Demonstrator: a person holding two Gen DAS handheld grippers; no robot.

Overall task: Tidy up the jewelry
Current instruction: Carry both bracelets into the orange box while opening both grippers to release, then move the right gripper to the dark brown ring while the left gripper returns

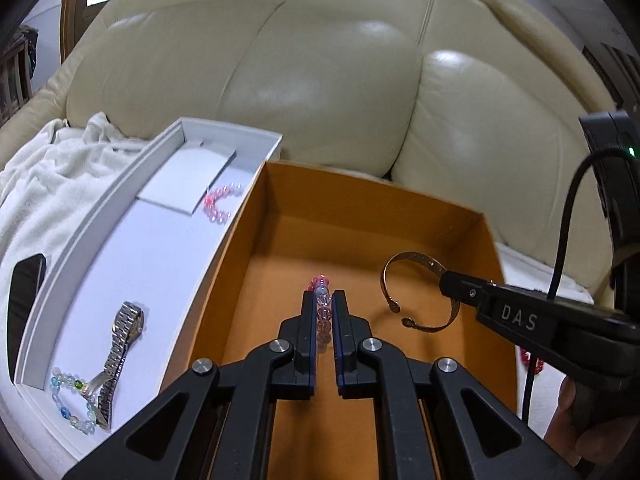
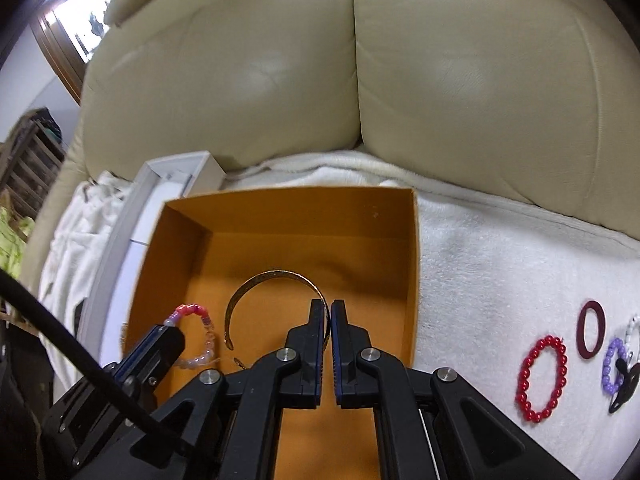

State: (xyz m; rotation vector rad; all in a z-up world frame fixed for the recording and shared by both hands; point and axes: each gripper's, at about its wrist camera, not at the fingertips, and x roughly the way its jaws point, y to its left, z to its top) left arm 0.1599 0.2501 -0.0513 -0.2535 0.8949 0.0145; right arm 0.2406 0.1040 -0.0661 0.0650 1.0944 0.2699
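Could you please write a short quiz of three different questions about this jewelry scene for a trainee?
1. True or false: the left gripper is shut on the pink bead bracelet.
2. Which item does the right gripper hold? A) red bead bracelet B) gold cuff bangle C) watch
3. Fill in: the watch lies in the ____ tray.

Key:
1. True.
2. B, the gold cuff bangle, over the orange box.
3. White; it is the white tray.

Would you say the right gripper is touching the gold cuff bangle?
Touching: the right wrist view shows the right gripper shut on the gold cuff bangle, its band pinched between the pads.
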